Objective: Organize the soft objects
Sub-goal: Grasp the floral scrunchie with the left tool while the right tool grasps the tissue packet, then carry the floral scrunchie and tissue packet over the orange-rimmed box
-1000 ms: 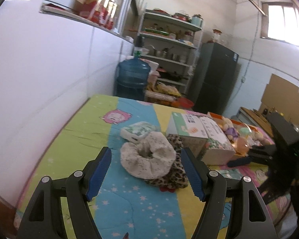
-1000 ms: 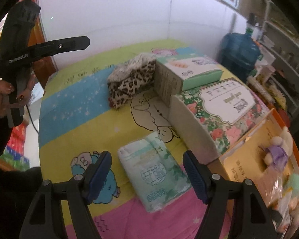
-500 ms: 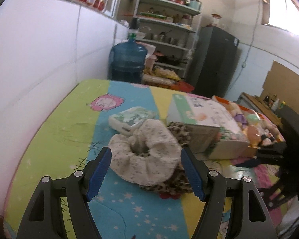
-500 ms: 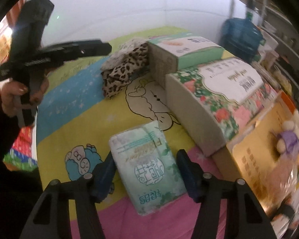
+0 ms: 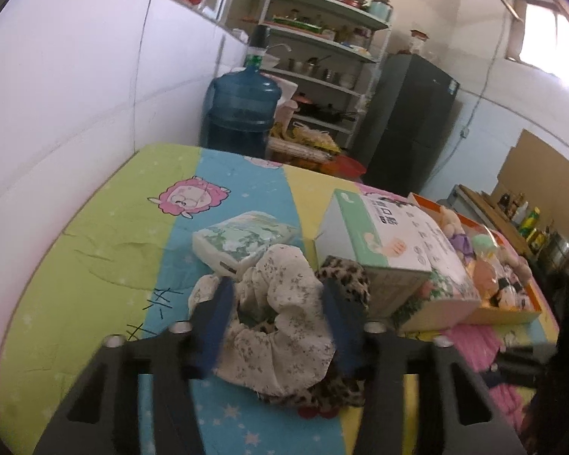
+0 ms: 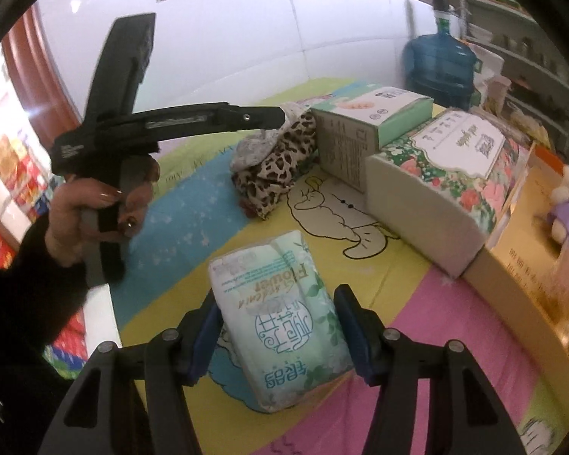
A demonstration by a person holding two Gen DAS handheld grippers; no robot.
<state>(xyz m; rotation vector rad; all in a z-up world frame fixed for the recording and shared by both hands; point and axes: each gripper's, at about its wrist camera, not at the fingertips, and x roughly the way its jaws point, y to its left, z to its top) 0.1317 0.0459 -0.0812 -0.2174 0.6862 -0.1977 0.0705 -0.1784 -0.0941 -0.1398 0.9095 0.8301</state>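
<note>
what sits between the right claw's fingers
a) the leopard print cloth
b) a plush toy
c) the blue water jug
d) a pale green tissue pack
d: in the right wrist view the green tissue pack lies between the right claw fingers, both pads against its sides.

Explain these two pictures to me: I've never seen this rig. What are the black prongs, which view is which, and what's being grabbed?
No robot arm here: a person holds a hand-held gripper in each hand, with a wide-angle camera looking along its two fingers. The black prongs with blue pads are those fingers.

The left wrist view shows the left gripper closing on a pale scrunchie, which lies on a leopard-print cloth. The pads already press into it.

The right wrist view shows the right gripper clamped on a tissue pack. The person's hand holding the left gripper also shows there.

On the cartoon sheet lie two boxes, a second tissue pack, and an orange tray of plush toys.
</note>
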